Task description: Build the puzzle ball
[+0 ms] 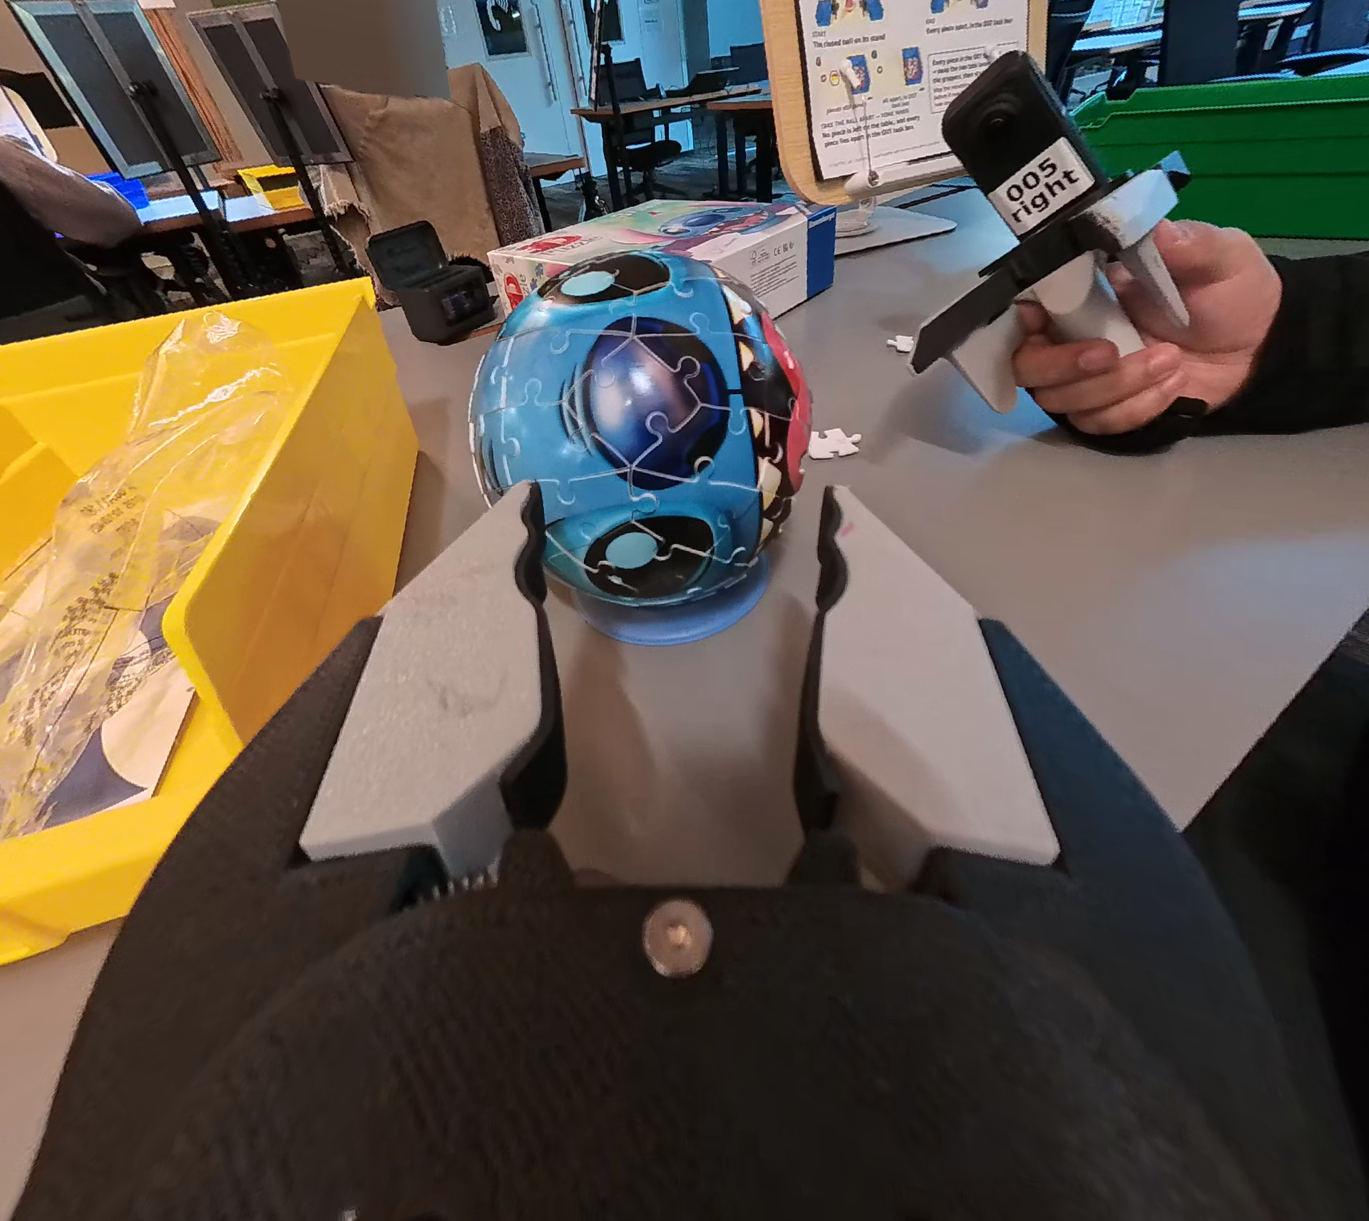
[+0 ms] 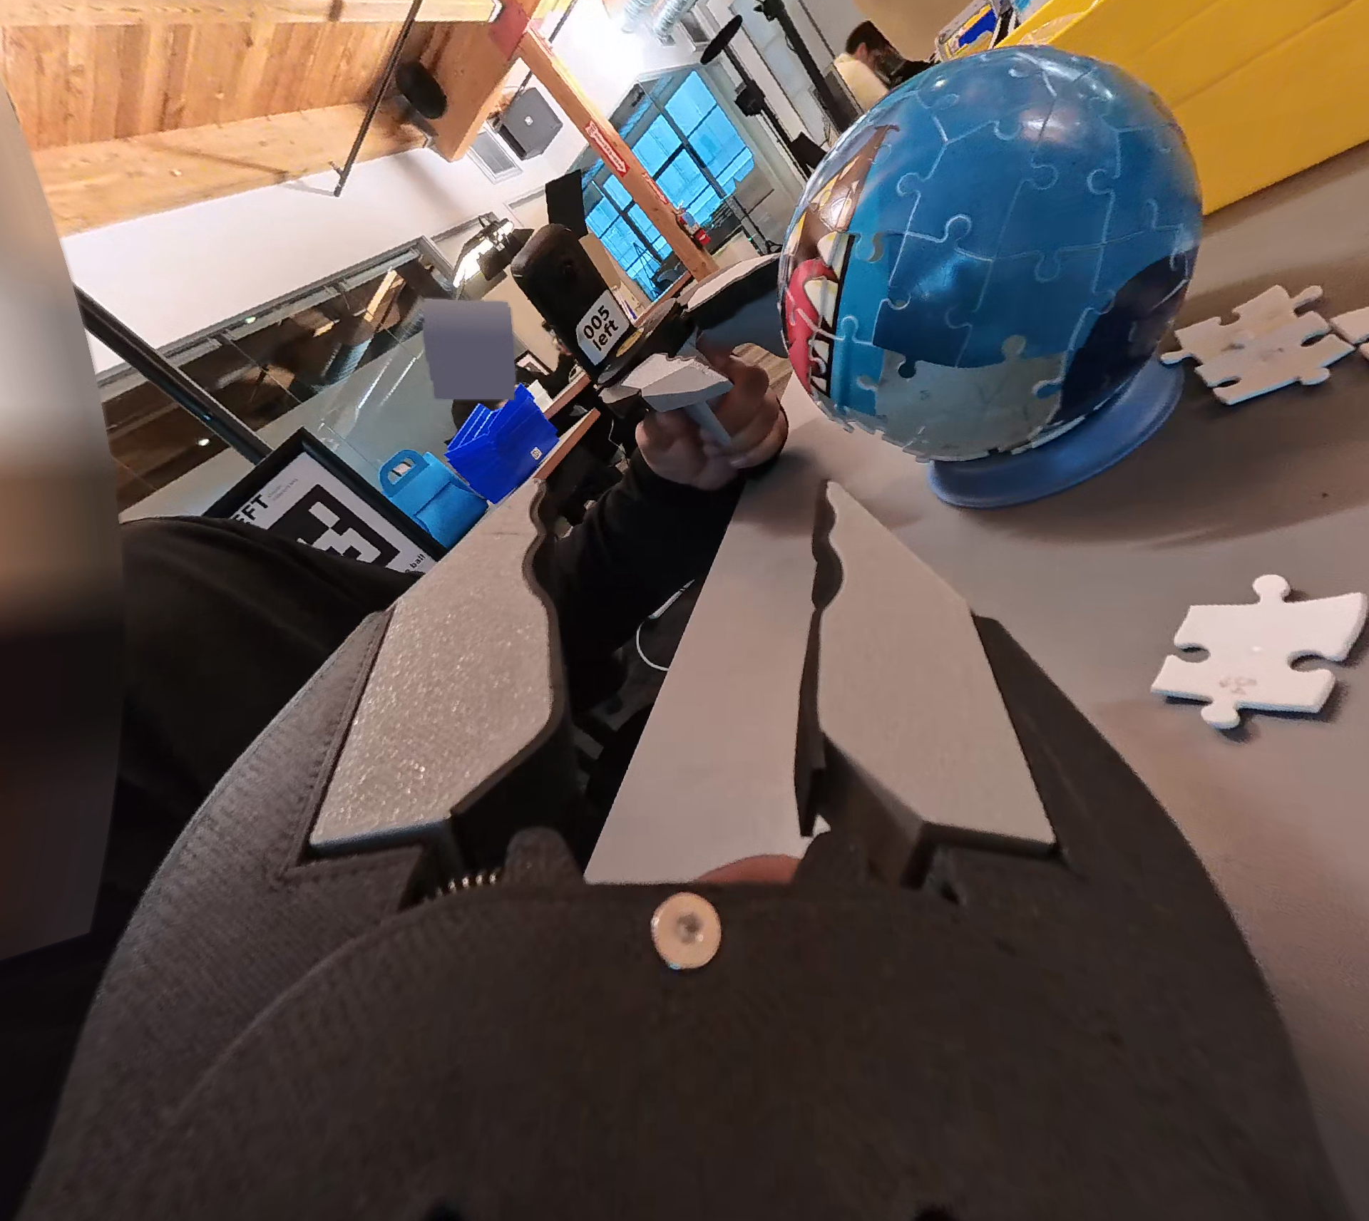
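Note:
The puzzle ball is blue with dark eye shapes and stands on a blue ring stand on the grey table. My left gripper is open and empty, its fingertips on either side of the ball's lower front. I cannot tell if they touch it. In the right wrist view the ball shows a grey gap low on its side. My right gripper is open and empty, tilted, to the side of the ball. A loose white piece lies near it, and joined white pieces lie by the stand.
A yellow bin with a plastic bag stands left of the ball. Behind it are the puzzle box, a black case, an instruction board and a green bin. A white piece lies right of the ball. From the right gripper's tips to the loose white piece is close to 10 cm. Seen from the left wrist view as well.

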The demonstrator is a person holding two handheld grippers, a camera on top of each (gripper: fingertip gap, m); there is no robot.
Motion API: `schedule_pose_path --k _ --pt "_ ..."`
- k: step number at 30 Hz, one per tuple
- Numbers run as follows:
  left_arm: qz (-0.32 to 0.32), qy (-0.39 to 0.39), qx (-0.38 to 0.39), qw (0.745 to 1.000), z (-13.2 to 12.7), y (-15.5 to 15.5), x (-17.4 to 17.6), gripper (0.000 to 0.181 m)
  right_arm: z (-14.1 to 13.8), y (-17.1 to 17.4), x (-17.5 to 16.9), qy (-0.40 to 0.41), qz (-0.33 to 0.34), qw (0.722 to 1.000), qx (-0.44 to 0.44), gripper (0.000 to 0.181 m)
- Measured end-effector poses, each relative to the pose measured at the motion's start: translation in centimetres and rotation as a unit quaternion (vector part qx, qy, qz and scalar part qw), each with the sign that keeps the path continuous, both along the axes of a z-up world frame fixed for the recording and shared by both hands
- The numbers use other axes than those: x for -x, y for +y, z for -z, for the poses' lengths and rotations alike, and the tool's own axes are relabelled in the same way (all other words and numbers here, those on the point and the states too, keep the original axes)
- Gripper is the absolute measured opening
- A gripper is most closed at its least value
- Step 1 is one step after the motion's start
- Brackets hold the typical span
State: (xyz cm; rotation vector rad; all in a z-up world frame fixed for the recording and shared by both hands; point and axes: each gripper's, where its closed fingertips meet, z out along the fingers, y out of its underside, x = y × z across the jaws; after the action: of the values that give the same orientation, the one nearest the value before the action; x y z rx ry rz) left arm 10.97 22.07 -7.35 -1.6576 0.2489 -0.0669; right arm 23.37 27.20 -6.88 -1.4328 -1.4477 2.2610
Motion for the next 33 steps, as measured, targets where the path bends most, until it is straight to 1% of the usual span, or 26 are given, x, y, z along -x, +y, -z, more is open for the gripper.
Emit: schedule_pose_path --k 20,22,23,24,25,26,28,29,30,32,33 --pt "0.006 -0.001 0.004 1.0 0.1 0.0 -0.1 0.072 -0.2 -0.3 -0.2 0.005 -0.011 1.0 0.003 0.069" --pt "0.006 0.0 0.004 1.0 0.1 0.0 -0.1 0.072 -0.9 -0.7 -0.8 0.03 -0.025 0.999 0.002 0.072" --pt "0.005 0.0 0.003 1.0 0.1 0.0 -0.1 0.072 -1.7 -1.0 -1.3 0.057 -0.034 0.998 -0.004 0.072" --pt "0.006 0.0 0.003 1.0 0.1 0.0 -0.1 0.072 -2.6 -1.3 -2.0 0.09 -0.037 0.995 -0.02 0.07" --pt "0.006 -0.001 0.002 1.0 0.1 0.0 -0.1 0.072 -3.2 -1.5 -2.5 0.119 -0.031 0.991 -0.047 0.063" --pt "0.006 0.0 0.002 1.0 0.0 0.0 -0.1 0.072 -3.3 -1.7 -2.6 0.134 -0.018 0.987 -0.083 0.059" --pt "0.007 -0.001 0.002 1.0 0.0 0.0 -0.2 0.072 -2.1 -1.7 -2.0 0.118 0.013 0.981 -0.154 0.061" --pt "0.008 -0.001 0.003 1.0 0.1 0.0 -0.2 0.072 -1.1 -1.8 -1.6 0.098 0.018 0.979 -0.177 0.067" --pt "0.01 -0.002 0.003 1.0 0.1 0.0 -0.2 0.072 -0.3 -1.9 -1.4 0.081 0.013 0.98 -0.184 0.073" --pt "0.012 -0.002 0.003 1.0 0.1 -0.1 -0.3 0.072 0.2 -2.1 -1.0 0.061 -0.002 0.984 -0.167 0.075" --pt "0.013 -0.002 0.001 1.0 0.0 -0.1 -0.3 0.072 0.1 -1.8 -0.8 0.057 0.003 0.986 -0.157 0.074"
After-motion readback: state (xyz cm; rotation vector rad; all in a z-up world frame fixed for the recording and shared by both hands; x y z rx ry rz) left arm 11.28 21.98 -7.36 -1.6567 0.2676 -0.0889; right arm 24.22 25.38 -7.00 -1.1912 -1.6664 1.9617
